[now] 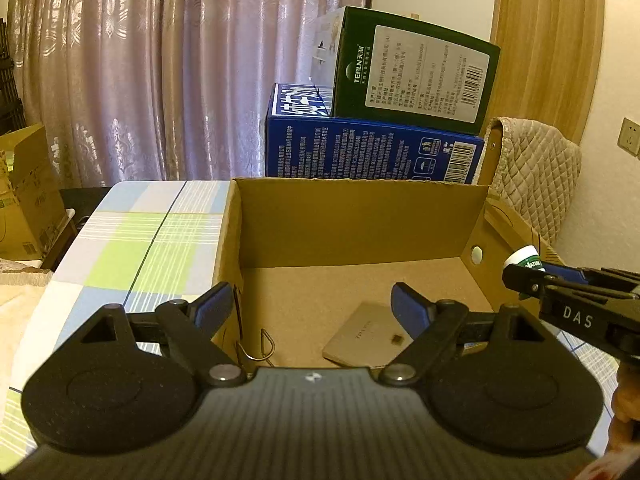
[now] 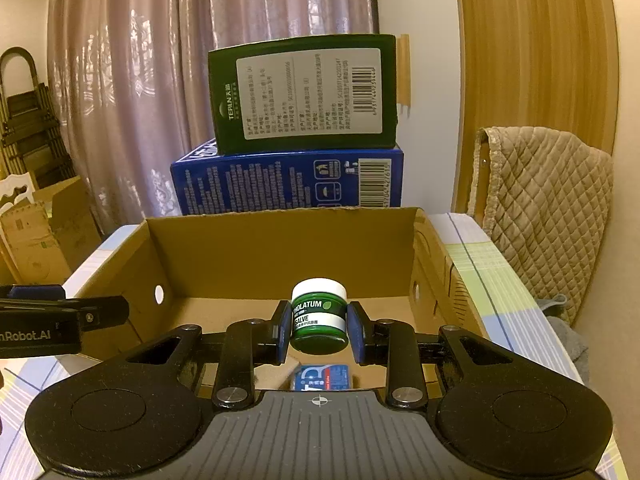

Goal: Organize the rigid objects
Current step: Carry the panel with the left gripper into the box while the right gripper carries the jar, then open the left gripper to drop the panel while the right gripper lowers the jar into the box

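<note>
An open cardboard box (image 2: 280, 248) stands on the checked tablecloth. My right gripper (image 2: 320, 332) is shut on a small green salve jar (image 2: 319, 316) with a white lid, held upright above the box's near right part. In the left wrist view this right gripper (image 1: 520, 274) comes in from the right with the jar (image 1: 524, 258) at its tip. My left gripper (image 1: 312, 308) is open with nothing between its fingers, hanging over the near left part of the box (image 1: 360, 216), its left finger by the left wall. It also shows as the left gripper (image 2: 64, 312) at the left edge of the right wrist view.
On the box floor lie a flat brown card (image 1: 364, 334), a wire clip (image 1: 260, 346) and a small blue packet (image 2: 322, 376). Behind the box a green carton (image 2: 304, 92) rests on a blue carton (image 2: 288, 184). A quilted chair back (image 2: 544, 208) stands right; curtains hang behind.
</note>
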### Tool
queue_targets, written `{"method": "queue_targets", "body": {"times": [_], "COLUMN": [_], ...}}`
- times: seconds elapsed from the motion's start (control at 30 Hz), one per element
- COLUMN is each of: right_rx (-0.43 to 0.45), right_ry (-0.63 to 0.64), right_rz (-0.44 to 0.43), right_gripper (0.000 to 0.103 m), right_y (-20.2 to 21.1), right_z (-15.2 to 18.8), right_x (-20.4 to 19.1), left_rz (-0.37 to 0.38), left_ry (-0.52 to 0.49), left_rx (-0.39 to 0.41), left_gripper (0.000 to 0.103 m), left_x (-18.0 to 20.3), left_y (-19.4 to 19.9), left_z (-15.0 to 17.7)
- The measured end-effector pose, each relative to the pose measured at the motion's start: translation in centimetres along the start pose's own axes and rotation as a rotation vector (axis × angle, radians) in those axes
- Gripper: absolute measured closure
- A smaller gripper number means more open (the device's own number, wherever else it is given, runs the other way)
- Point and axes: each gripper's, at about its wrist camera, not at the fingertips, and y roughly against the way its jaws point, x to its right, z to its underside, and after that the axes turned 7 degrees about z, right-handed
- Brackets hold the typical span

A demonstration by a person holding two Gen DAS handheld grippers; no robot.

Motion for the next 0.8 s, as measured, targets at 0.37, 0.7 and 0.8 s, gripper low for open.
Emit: {"method": "queue_targets", "body": {"times": [0.37,0.7,0.8], "right_rx": [-0.001,-0.001,0.000], "right_ry": [-0.003,-0.003,-0.008], "right_rz": [0.005,0.005,0.004], "right_gripper": [0.077,0.077,0.077], "right_y": [-0.09,-0.15,-0.19], "right_z": [-0.03,0.04,0.10], "right_x": [0.11,0.14,0.20], "left_rz": [0.003,0.005,0.004], "left_ry": [0.001,-0.003,-0.003], "left_rx": [-0.005,-0.005,-0.006], "left_gripper": [0.020,0.020,0.020], "left_x": [-0.01,0.04,0.02], "left_y": [0.09,0.08,0.02], "left_z": [0.21,0.16,0.11]}}
